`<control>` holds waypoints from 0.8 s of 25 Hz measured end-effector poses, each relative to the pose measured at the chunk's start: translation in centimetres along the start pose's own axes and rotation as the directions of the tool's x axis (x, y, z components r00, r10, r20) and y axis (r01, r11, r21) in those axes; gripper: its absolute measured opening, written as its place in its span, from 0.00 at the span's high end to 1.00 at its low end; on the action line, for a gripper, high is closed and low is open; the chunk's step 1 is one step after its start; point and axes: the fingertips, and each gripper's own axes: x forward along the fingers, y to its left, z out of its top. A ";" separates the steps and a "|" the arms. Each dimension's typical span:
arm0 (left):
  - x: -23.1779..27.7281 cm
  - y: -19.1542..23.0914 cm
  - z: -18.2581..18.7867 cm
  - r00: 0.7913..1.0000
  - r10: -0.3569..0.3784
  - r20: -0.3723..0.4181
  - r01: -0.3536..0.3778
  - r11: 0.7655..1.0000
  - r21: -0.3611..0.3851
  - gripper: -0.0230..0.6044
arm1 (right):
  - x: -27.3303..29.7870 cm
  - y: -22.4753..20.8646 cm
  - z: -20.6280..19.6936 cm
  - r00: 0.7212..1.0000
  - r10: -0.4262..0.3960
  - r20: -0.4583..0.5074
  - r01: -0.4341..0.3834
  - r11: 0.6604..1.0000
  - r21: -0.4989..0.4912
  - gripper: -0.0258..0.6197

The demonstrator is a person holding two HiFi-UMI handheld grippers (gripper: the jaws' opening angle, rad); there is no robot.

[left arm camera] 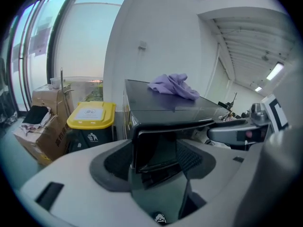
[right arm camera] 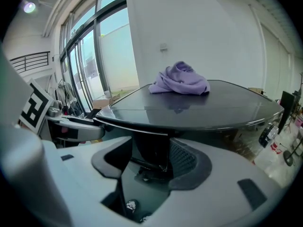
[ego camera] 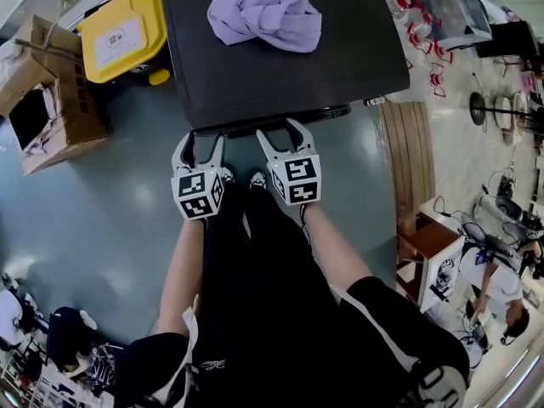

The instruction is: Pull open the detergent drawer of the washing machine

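**Both grippers at the washer's top front edge, drawer looking shut**

You are holding the left gripper (ego camera: pixel 204 139) at the front left corner of the washing machine (ego camera: pixel 289 75). The right gripper (ego camera: pixel 279 131) is just beside it, nearer the middle of the front. The detergent drawer (left arm camera: pixel 157 143) is sitting at that top left corner, right under the lid's lip. It is looking flush with the front, so I am judging it not yet pulled.

The left jaws are standing moderately wide, framing the drawer's glossy dark face without, as far as I can see, pressing on it. The right jaws are also standing apart, with a dark stretch of the front panel between them and nothing gripped.

I am expecting the drawer to be a light, stiff plastic tray sliding on short guides. It is probably asking for little force but a straight pull toward you, since a skewed tug could jam it. The face is shining and looking slippery. You are likely better off hooking a jaw under its lower edge, where a darker ledge is showing, than pinching the flat front. The machine itself is looking heavy enough to stay put.

The head view is showing both grippers side by side, the purple cloth (ego camera: pixel 268 11) on the lid, and the yellow bin (ego camera: pixel 123 32) and cardboard box (ego camera: pixel 51 92) off to the left. It is not showing the machine's front face. Only the left gripper view is showing the drawer face. The right gripper view is showing the lid's lip from below and the left gripper's jaw at its left edge.
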 end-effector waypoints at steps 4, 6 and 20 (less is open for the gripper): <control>0.1 -0.6 -0.3 1.000 0.014 -0.001 -0.014 1.000 -0.007 0.49 | -0.1 -0.4 0.1 1.000 -0.017 0.006 0.017 0.999 0.031 0.61; 0.2 -0.6 -0.3 1.000 0.025 0.002 -0.025 1.000 -0.009 0.50 | 0.0 -0.4 0.1 1.000 -0.021 0.006 0.020 0.999 0.037 0.63; 0.7 -0.6 -0.2 1.000 0.025 -0.007 -0.026 0.999 -0.037 0.50 | 0.2 -0.6 0.2 0.999 -0.034 0.007 0.034 0.999 0.015 0.65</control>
